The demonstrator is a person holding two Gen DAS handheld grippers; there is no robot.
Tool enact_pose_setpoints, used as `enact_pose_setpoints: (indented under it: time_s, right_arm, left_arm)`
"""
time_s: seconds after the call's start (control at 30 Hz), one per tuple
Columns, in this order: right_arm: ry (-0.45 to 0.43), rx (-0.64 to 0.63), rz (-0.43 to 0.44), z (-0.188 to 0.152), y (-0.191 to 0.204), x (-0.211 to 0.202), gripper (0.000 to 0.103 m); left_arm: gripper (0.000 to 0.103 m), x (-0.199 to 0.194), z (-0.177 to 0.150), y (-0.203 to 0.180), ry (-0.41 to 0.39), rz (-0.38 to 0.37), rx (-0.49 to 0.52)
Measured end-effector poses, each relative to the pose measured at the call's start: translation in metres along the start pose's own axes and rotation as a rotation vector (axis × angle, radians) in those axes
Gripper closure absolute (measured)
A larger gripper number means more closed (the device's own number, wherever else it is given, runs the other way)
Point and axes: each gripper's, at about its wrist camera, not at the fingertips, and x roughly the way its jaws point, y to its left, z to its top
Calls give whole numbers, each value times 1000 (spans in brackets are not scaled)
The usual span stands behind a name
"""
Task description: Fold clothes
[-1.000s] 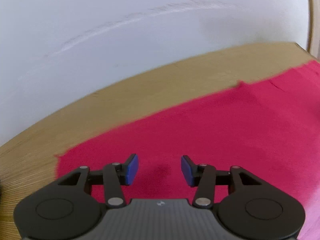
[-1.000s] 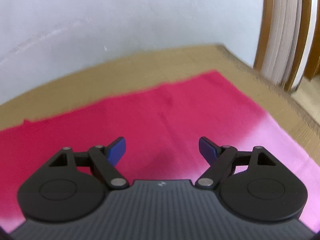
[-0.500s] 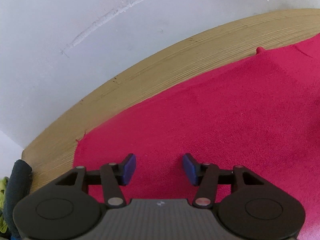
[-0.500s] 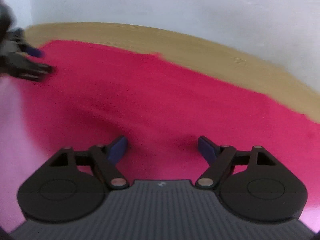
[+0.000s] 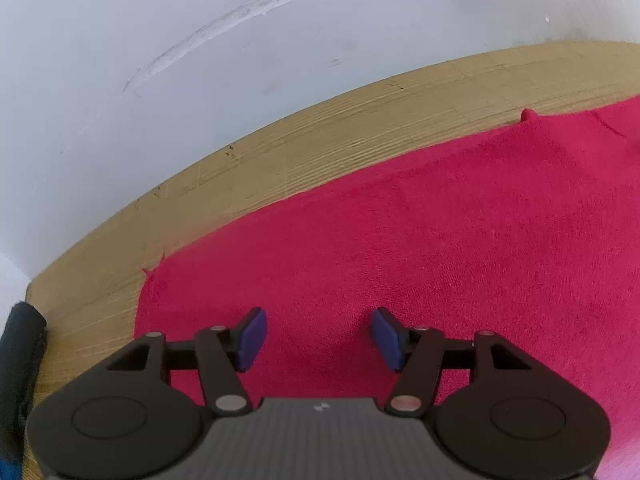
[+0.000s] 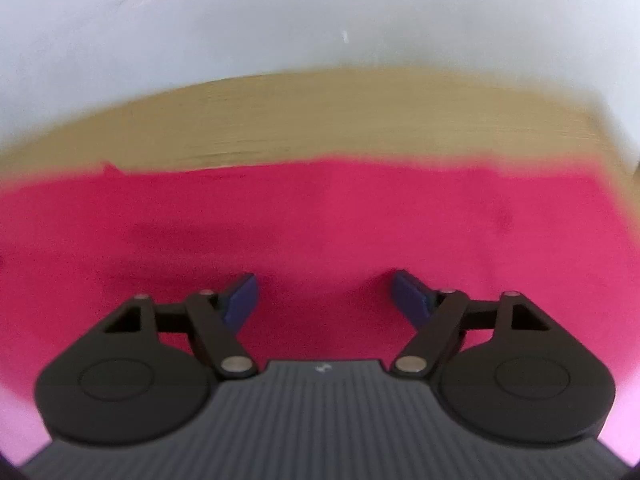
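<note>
The red cloth (image 5: 420,248) lies flat, its long axis crosswise ahead of your grippers. Your left gripper (image 5: 318,338) and right gripper (image 6: 324,298) tilt downward over it, jaws just widened, released, gripping nothing.

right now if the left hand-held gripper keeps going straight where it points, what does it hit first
Most likely the red cloth spread on the wooden table; the open left hand-held gripper has nothing between its fingers.
</note>
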Motion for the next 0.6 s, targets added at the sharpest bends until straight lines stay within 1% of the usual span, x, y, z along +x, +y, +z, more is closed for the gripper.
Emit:
enact_pose_setpoints:
  time_s: [0.03, 0.07, 0.1, 0.13, 0.17, 0.2, 0.23, 0.27, 0.33, 0.4, 0.43, 0.5, 0.53, 0.6]
  right_arm:
    - [-5, 50, -9, 2, -10, 6, 14]
    - [-10, 136, -38, 5, -26, 12, 14]
    - [-17, 211, -131, 8, -45, 18, 13]
    - [-23, 278, -248, 11, -64, 23, 13]
    - [-19, 340, -354, 12, -81, 24, 13]
    - [-3, 396, -442, 11, -97, 21, 14]
    - [-2, 445, -481, 10, -106, 13, 16]
    - [-28, 482, -454, 8, -109, 1, 16]
    - [-77, 530, -308, 2, -97, -32, 18]
    - [-85, 540, -183, -12, -86, -71, 18]
    - [-84, 523, -129, -15, -71, -84, 18]
    - [-74, 458, -31, -31, -25, -114, 18]
    - [-56, 415, 11, -40, 5, -126, 18]
    - [-19, 307, 72, -65, 59, -151, 18]
  left_arm:
    - [36, 1, 0, 1, -3, 6, 3]
    - [34, 3, 1, 4, -3, 6, 0]
    - [34, 5, 2, 8, 3, 0, -17]
    - [36, 4, 3, 14, 19, 1, -45]
    - [41, 3, 4, 19, 36, 5, -74]
    - [42, -3, 3, 27, 33, 7, -110]
    - [42, -13, 0, 36, 14, -1, -142]
    - [41, -25, -4, 43, 4, -18, -163]
    - [40, -46, -15, 57, -2, -50, -188]
    - [40, -68, -33, 64, 8, -65, -189]
    - [40, -79, -44, 66, 17, -72, -187]
    - [40, -99, -73, 67, 45, -89, -182]
    - [40, -109, -87, 67, 59, -98, -179]
    - [40, -124, -121, 71, 98, -131, -187]
